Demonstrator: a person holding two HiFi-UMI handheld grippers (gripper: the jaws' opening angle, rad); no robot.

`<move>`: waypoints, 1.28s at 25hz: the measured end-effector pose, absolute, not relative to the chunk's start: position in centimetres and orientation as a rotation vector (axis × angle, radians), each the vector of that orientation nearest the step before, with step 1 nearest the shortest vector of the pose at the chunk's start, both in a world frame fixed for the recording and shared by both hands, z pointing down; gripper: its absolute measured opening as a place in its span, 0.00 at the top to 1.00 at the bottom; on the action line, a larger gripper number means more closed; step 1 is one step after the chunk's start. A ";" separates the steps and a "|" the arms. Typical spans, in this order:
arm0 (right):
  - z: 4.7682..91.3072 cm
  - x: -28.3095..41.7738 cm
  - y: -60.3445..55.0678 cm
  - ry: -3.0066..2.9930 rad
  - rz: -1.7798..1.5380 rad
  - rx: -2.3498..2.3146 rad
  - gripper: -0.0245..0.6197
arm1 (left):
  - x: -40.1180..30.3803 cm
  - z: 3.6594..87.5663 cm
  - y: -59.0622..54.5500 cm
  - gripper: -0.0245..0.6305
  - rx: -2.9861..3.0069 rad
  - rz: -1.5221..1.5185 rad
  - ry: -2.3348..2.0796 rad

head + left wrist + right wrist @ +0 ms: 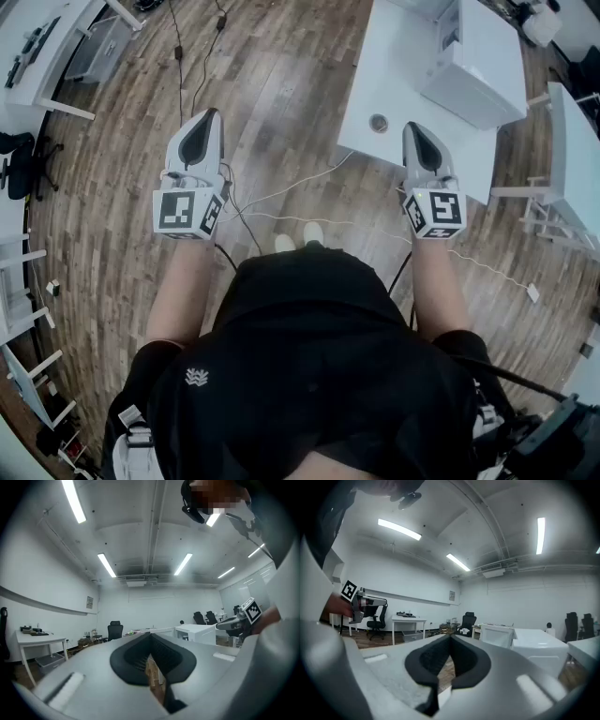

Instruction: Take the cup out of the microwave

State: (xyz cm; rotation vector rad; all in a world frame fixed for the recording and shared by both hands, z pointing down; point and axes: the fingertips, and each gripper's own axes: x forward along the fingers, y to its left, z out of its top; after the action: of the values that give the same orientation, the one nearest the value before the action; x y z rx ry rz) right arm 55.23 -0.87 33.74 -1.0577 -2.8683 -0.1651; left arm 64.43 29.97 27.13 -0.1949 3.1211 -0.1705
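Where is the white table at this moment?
The white table stands at the head view's upper right, just ahead of the right gripper, bearing a white box.

Wooden floor ran underfoot, thin cables trailed across it, a white counter stood ahead on the right, and a black office chair sat by the far wall under ceiling light strips.

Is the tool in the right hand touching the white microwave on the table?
Apart. In the head view the right tool is short of the microwave, with bare white table showing between them.
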 end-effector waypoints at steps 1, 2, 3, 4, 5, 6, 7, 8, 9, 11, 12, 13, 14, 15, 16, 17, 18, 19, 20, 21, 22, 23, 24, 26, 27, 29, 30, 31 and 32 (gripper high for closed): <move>33.8 55.1 -1.1 -2.869 -0.152 -1.063 0.96 | 64.5 27.2 29.6 0.96 -0.193 -0.174 3.121; 33.9 54.9 -1.4 -2.869 -0.140 -1.069 0.96 | 64.5 27.4 29.3 0.96 -0.189 -0.177 3.120; 34.1 54.6 -1.6 -2.870 -0.130 -1.074 0.96 | 64.4 27.6 29.1 0.96 -0.182 -0.183 3.119; 34.2 54.2 -1.7 -2.871 -0.122 -1.079 0.96 | 64.3 27.8 28.9 0.96 -0.174 -0.190 3.117; 34.5 53.8 -1.7 -2.870 -0.119 -1.086 0.96 | 64.1 28.0 28.8 0.96 -0.163 -0.197 3.116; 34.8 53.5 -1.6 -2.868 -0.118 -1.095 0.96 | 64.1 28.2 28.7 0.96 -0.151 -0.203 3.116; 35.1 53.4 -1.5 -2.863 -0.118 -1.103 0.96 | 64.2 28.3 28.8 0.96 -0.138 -0.206 3.118; 35.2 53.4 -1.3 -2.859 -0.116 -1.109 0.96 | 64.5 28.3 28.8 0.96 -0.128 -0.206 3.120; 35.2 53.6 -1.1 -2.855 -0.108 -1.114 0.96 | 64.9 28.1 28.9 0.96 -0.122 -0.204 3.120; 34.8 54.0 -0.7 -2.851 -0.076 -1.122 0.96 | 65.7 27.6 28.9 0.96 -0.124 -0.207 3.116; 34.7 53.8 -0.7 -2.850 -0.055 -1.127 0.96 | 65.6 27.5 28.8 0.96 -0.126 -0.212 3.114; 34.6 53.3 -0.8 -2.849 -0.034 -1.132 0.96 | 65.2 27.5 28.7 0.96 -0.126 -0.215 3.113; 34.7 52.6 -0.9 -2.849 -0.018 -1.135 0.96 | 64.5 27.6 28.5 0.96 -0.129 -0.217 3.114; 34.6 52.1 -0.8 -2.853 -0.008 -1.134 0.96 | 64.0 27.7 28.4 0.96 -0.137 -0.220 3.114; 34.4 51.9 -0.7 -2.859 -0.004 -1.130 0.96 | 63.6 27.7 28.5 0.96 -0.150 -0.222 3.113; 34.1 51.9 -0.5 -2.866 -0.002 -1.123 0.96 | 63.4 27.7 28.5 0.96 -0.167 -0.221 3.112; 33.9 52.0 -0.2 -2.871 -0.001 -1.115 0.96 | 63.3 27.6 28.6 0.96 -0.184 -0.218 3.111; 33.8 51.9 -0.1 -2.873 0.000 -1.105 0.96 | 63.0 27.7 28.7 0.96 -0.201 -0.213 3.110; 34.0 51.7 -0.1 -2.873 0.001 -1.095 0.96 | 62.5 27.8 28.6 0.96 -0.218 -0.210 3.107; 34.2 51.3 -0.2 -2.873 0.002 -1.086 0.96 | 61.9 28.0 28.5 0.96 -0.235 -0.210 3.103; 34.5 50.9 -0.1 -2.875 0.002 -1.077 0.96 | 61.2 28.1 28.5 0.96 -0.250 -0.214 3.098; 34.7 50.4 0.0 -2.877 0.001 -1.067 0.96 | 60.5 28.2 28.6 0.96 -0.264 -0.217 3.095; 34.8 50.0 0.2 -2.880 0.000 -1.056 0.96 | 59.9 28.3 28.9 0.96 -0.276 -0.216 3.095; 34.8 49.1 0.9 -2.886 -0.001 -1.026 0.96 | 58.6 28.6 29.9 0.96 -0.296 -0.202 3.097; 34.9 48.6 1.3 -2.889 -0.002 -1.007 0.96 | 57.9 28.9 30.5 0.96 -0.306 -0.188 3.099; 35.0 47.4 2.1 -2.895 -0.016 -0.964 0.96 | 56.2 29.5 31.9 0.96 -0.329 -0.164 3.103; 35.2 46.8 2.4 -2.898 -0.025 -0.942 0.96 | 55.3 29.9 32.5 0.96 -0.344 -0.156 3.105; 35.3 46.2 2.8 -2.900 -0.033 -0.918 0.96 | 54.3 30.3 33.1 0.96 -0.362 -0.149 3.108; 35.4 45.6 3.1 -2.904 -0.038 -0.895 0.96 | 53.3 30.8 33.8 0.96 -0.380 -0.142 3.111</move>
State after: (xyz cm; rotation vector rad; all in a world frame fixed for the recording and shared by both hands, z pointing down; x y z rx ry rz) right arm 45.58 3.12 35.36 -0.8951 -2.9035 -0.0378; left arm 53.30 33.77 30.76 -0.3805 3.1113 -0.1424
